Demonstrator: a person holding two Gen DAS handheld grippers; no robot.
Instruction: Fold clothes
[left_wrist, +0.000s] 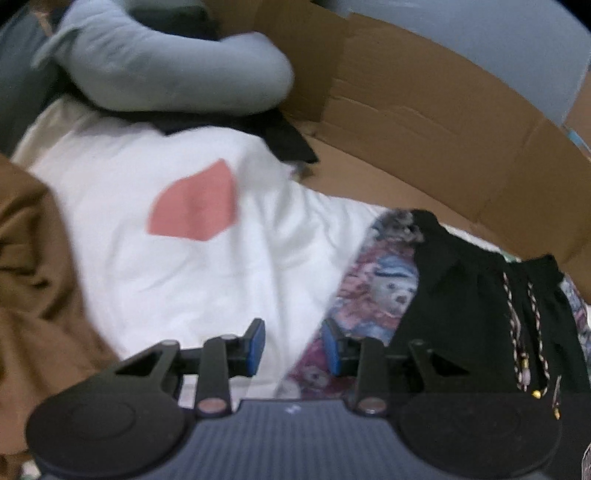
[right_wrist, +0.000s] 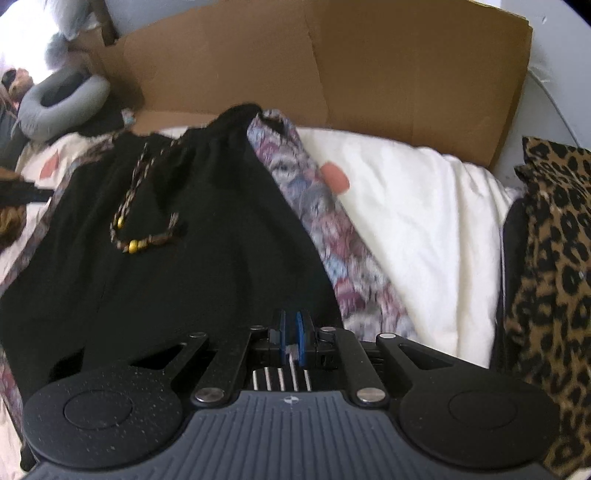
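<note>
Right wrist view shows the black garment (right_wrist: 177, 236) spread flat on the patterned cloth (right_wrist: 332, 236), before the cardboard (right_wrist: 332, 66); the right gripper (right_wrist: 291, 332) is pinched closed, seemingly empty; the left gripper (left_wrist: 293, 347) stands part-open, holding nothing; soft, light fabric, best pinched at a hem corner.

No text, label, brand or number can be read in either wrist view; the only marks are a small white crosshair sign on the ribbed grey gripper body (right_wrist: 289, 400) and a blurred white speck on the other.
</note>
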